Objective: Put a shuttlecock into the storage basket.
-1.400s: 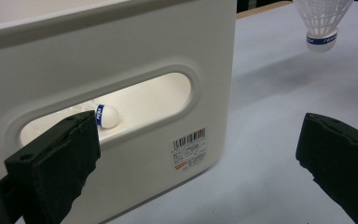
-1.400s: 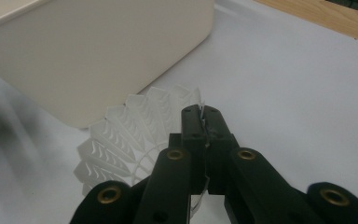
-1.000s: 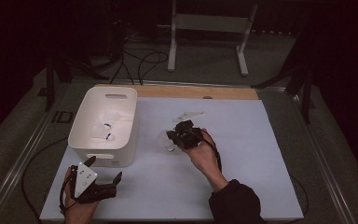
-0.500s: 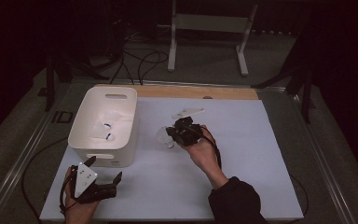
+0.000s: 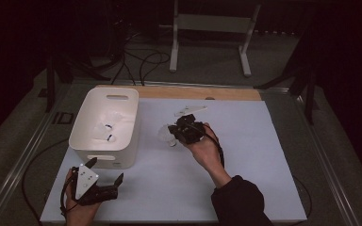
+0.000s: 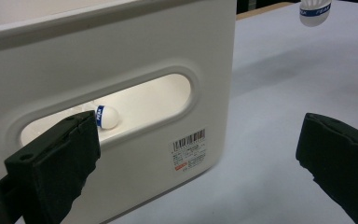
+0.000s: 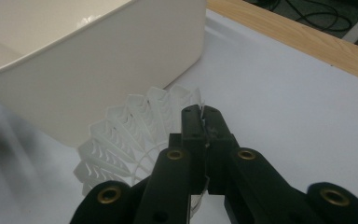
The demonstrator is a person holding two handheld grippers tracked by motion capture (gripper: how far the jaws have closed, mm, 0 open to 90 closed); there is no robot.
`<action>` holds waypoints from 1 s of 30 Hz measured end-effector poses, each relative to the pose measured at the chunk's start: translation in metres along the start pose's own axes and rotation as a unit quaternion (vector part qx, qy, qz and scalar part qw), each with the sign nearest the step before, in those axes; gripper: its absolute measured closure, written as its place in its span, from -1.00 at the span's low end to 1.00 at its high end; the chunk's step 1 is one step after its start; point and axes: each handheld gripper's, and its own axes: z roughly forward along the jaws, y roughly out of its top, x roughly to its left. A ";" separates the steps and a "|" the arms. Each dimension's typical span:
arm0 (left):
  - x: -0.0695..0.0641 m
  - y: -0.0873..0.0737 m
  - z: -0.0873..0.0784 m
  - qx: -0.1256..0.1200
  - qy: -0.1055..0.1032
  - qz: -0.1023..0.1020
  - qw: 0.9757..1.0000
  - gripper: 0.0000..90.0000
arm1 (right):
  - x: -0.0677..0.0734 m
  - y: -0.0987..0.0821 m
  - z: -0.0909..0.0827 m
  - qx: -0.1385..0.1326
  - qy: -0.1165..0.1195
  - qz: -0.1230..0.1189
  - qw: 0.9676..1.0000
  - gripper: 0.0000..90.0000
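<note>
Shuttlecock [image 7: 135,135] is pinched by its white skirt in our right gripper [image 7: 204,122], whose jaws are pressed together on the thin rim. It hangs just at 3 o'clock of the white bin [image 5: 104,126], over the white surface [image 5: 245,155]. We should lift it above the bin wall, then let go gently, so the skirt does not bend. Our left gripper [image 5: 104,173] rests at 6 o'clock of the bin, jaws spread. A barcode sticker [image 6: 189,149] is too small to read.

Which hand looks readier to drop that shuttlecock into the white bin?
Right. The right gripper already pinches the shuttlecock just beside the bin; the left gripper rests open and empty near the front edge.
</note>
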 end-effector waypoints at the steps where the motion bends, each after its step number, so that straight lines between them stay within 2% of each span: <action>1: 0.000 0.000 0.000 0.000 0.000 0.000 1.000 -1.00 | 0.000 0.001 0.000 0.000 0.000 0.000 1.000 0.99; 30: 0.000 0.000 0.000 0.000 0.000 0.001 1.000 -0.99 | -0.005 0.023 -0.002 -0.014 -0.011 -0.002 1.000 0.99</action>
